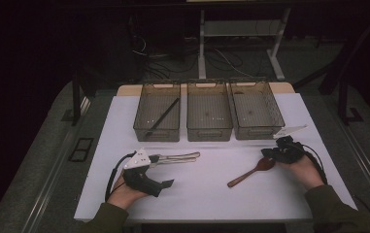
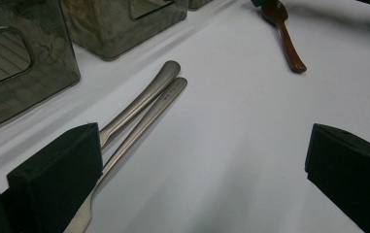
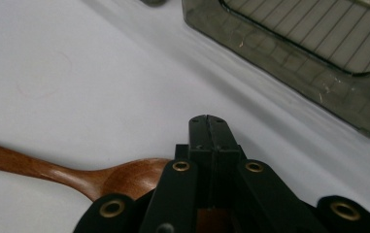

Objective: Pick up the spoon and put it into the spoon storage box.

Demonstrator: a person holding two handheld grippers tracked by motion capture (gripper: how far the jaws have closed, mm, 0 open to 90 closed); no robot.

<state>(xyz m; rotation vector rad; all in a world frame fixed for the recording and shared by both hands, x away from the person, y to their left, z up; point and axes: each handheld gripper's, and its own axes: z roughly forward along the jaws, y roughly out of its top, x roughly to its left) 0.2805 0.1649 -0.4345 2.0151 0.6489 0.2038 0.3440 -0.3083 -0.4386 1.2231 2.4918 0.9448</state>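
While reaching in from the lower right, right hand (image 1: 305,171) low over the white table (image 1: 211,194), right gripper (image 1: 273,154) clamped fully on the bowl of the wooden spoon (image 1: 250,172), handle trailing toward the table's middle. Left gripper (image 1: 167,183) resting wide open, holding nothing, beside two metal utensils (image 2: 143,109).

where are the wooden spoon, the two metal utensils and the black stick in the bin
wooden spoon (image 1: 246,176): high view, on its handle
metal utensils (image 2: 148,104): left gripper view, on one handle
black stick (image 1: 163,117): high view, mid-length, in the left bin
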